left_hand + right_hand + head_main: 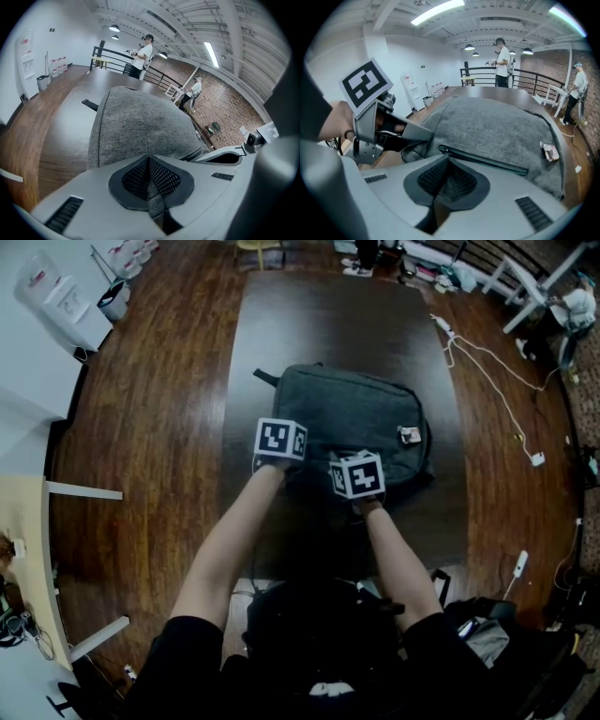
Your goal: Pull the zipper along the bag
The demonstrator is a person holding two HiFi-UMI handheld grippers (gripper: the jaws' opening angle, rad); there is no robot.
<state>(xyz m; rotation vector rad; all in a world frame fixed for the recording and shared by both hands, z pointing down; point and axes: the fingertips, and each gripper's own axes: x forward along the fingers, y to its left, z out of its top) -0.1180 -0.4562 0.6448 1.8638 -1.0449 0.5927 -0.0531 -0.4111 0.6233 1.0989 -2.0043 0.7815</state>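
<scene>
A grey backpack [356, 418] lies flat on the dark table [328, 315]. Its dark zipper [487, 161] runs across the near side of the bag [497, 126] in the right gripper view. My left gripper [283, 435] is at the bag's near left edge, shut with a fold of grey bag fabric [136, 126] pinched between its pads [150, 178]. My right gripper [356, 474] is just to its right, jaws shut [447, 176] right at the zipper's left end. The zipper pull itself is hidden. Each gripper shows in the other's view: left gripper [377, 129], right gripper [229, 157].
A small tag [410, 435] is on the bag's right side and a black strap [265, 378] sticks out at the far left. White cables [497, 381] lie on the wooden floor to the right. A water dispenser [56, 296] stands far left. People [502, 56] stand behind the table.
</scene>
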